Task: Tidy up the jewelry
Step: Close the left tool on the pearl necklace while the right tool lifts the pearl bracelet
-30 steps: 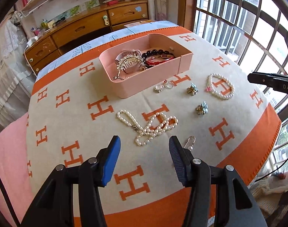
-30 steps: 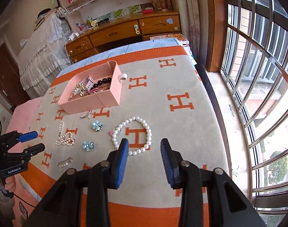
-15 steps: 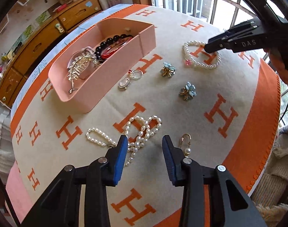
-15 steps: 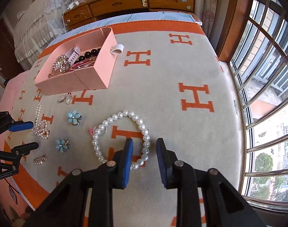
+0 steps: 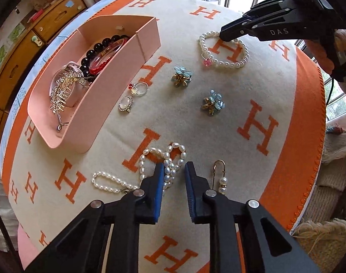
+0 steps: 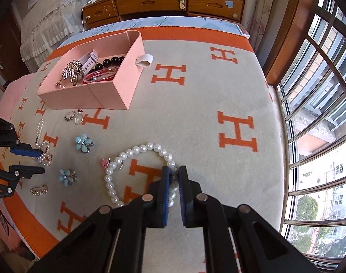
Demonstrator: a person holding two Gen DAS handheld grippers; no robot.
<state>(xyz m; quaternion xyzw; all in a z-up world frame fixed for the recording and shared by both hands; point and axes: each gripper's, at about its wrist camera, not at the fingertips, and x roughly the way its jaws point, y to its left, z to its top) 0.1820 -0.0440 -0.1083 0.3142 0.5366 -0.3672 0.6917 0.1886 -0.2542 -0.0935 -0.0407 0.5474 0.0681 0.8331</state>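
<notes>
An orange-and-cream H-patterned blanket (image 6: 218, 86) lies between wooden drawers (image 6: 163, 4) and a barred window (image 6: 320, 91).

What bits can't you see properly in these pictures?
- Right wrist view: part of the round pearl bracelet is hidden by the right gripper; whether its pads pinch the beads is unclear.
- Left wrist view: the near end of the pearl necklace is hidden behind the left gripper.
- Left wrist view: the pink box wall hides its floor.
- Right wrist view: the rings are too small.
</notes>
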